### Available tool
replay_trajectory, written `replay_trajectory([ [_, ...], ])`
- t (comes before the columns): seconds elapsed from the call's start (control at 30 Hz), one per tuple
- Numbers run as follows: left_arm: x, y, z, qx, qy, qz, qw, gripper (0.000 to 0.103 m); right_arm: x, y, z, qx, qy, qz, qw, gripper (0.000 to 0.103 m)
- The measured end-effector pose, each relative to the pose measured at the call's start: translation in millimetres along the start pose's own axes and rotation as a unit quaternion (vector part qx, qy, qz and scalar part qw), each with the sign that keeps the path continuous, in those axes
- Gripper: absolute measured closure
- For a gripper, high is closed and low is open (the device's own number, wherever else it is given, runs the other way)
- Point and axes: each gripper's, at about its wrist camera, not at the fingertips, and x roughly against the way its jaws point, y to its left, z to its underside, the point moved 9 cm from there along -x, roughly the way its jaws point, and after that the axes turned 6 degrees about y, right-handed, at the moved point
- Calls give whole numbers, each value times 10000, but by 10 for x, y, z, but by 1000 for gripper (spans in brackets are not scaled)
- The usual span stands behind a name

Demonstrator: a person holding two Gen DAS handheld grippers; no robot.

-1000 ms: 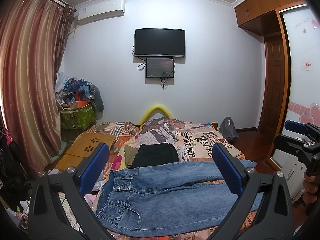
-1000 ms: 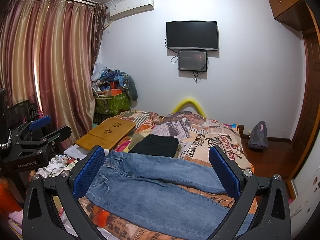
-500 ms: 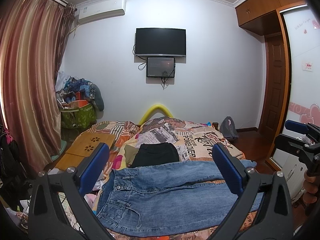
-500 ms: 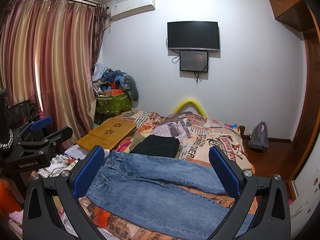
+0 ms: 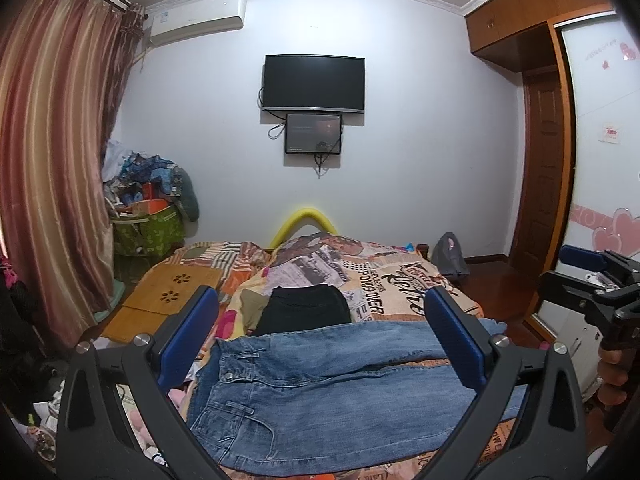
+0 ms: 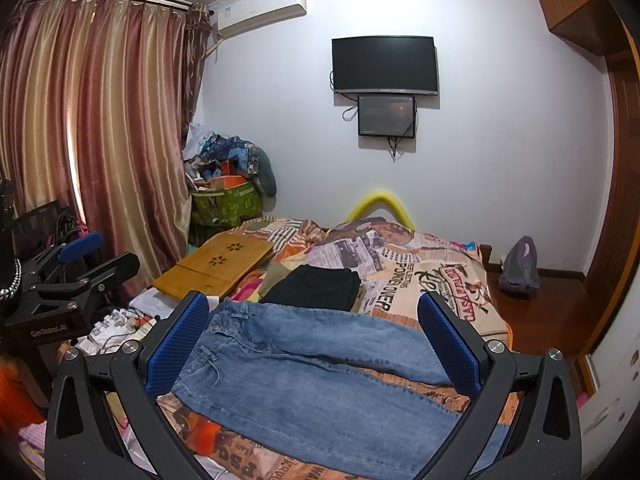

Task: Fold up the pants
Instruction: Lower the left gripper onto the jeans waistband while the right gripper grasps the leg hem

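Observation:
Blue jeans [image 5: 320,392] lie spread flat across the near end of the bed, waistband to the left, legs running right; they also show in the right wrist view [image 6: 304,372]. My left gripper [image 5: 320,344] is open and empty, held above the jeans. My right gripper [image 6: 316,340] is open and empty, also above the jeans. The right gripper shows at the right edge of the left wrist view [image 5: 592,300]; the left gripper shows at the left of the right wrist view [image 6: 76,280].
Folded black pants [image 5: 308,308] lie on the patterned bedspread [image 5: 384,276] behind the jeans. A wooden lap desk [image 5: 168,300] sits at the bed's left. A cluttered green basket [image 5: 148,232], curtain [image 5: 52,184] and grey bag [image 5: 452,256] surround the bed.

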Motion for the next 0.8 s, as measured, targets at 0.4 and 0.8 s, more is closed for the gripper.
replay_trajectory([
  [0.4,-1211,652,254,288,1153,-541,9914,0,-687,-678,194,106,328,612,9975,0],
  [0.8,-2676,1758,820,511,2363,-1381,9605,15,-1891,-1423,569,344,1560,806,9839,0],
])
